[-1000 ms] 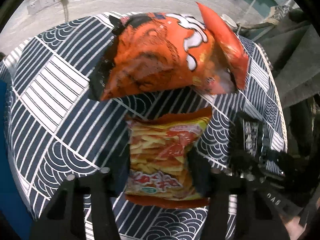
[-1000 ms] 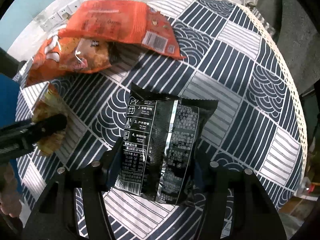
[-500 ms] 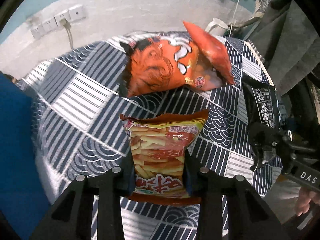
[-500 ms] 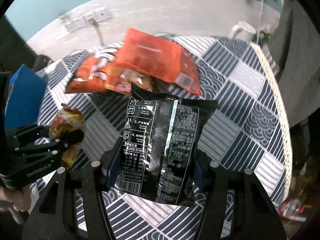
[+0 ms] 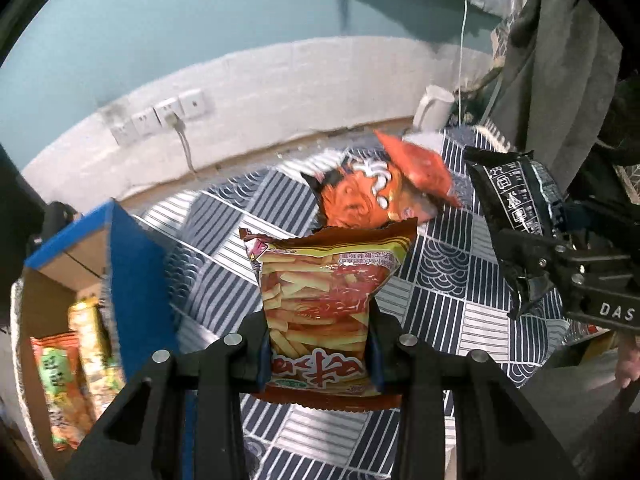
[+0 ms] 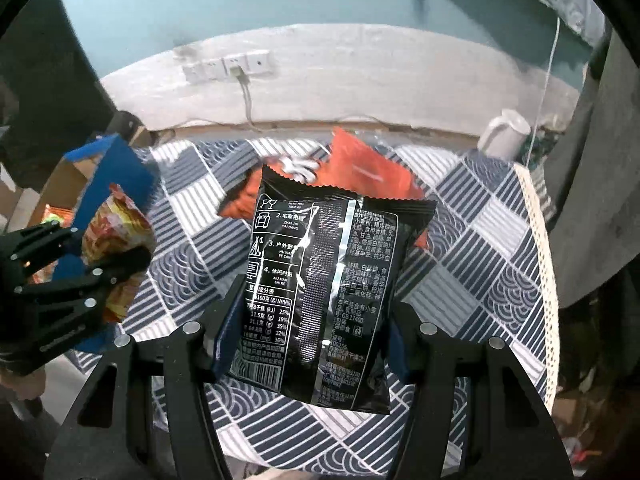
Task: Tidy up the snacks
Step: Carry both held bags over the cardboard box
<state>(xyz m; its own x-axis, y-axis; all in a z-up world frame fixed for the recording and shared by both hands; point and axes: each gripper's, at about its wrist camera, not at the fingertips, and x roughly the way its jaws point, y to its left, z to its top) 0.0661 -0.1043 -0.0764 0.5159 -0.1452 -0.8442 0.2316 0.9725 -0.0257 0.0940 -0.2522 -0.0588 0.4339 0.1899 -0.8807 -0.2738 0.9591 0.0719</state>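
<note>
My left gripper point(image 5: 318, 354) is shut on a yellow-and-red fries snack bag point(image 5: 324, 292) and holds it upright above the patterned table point(image 5: 224, 280). My right gripper point(image 6: 308, 340) is shut on a black snack bag point(image 6: 320, 288), also lifted off the table. The black bag also shows in the left wrist view point(image 5: 516, 208), and the fries bag shows in the right wrist view point(image 6: 116, 248). Two orange snack bags point(image 5: 380, 192) lie overlapping at the table's far side. A blue cardboard box point(image 5: 120, 264) with snack packs point(image 5: 76, 360) inside stands at the left.
A white mug point(image 6: 506, 136) stands at the table's far right corner. A wall with sockets point(image 5: 160, 120) and a hanging cable lies behind. Grey cloth point(image 5: 560, 60) hangs at the right. The table's lace edge point(image 6: 540, 240) runs along the right.
Both grippers have lifted their bags well above the table and tilted up toward the wall. The blue box has come into view at the left.
</note>
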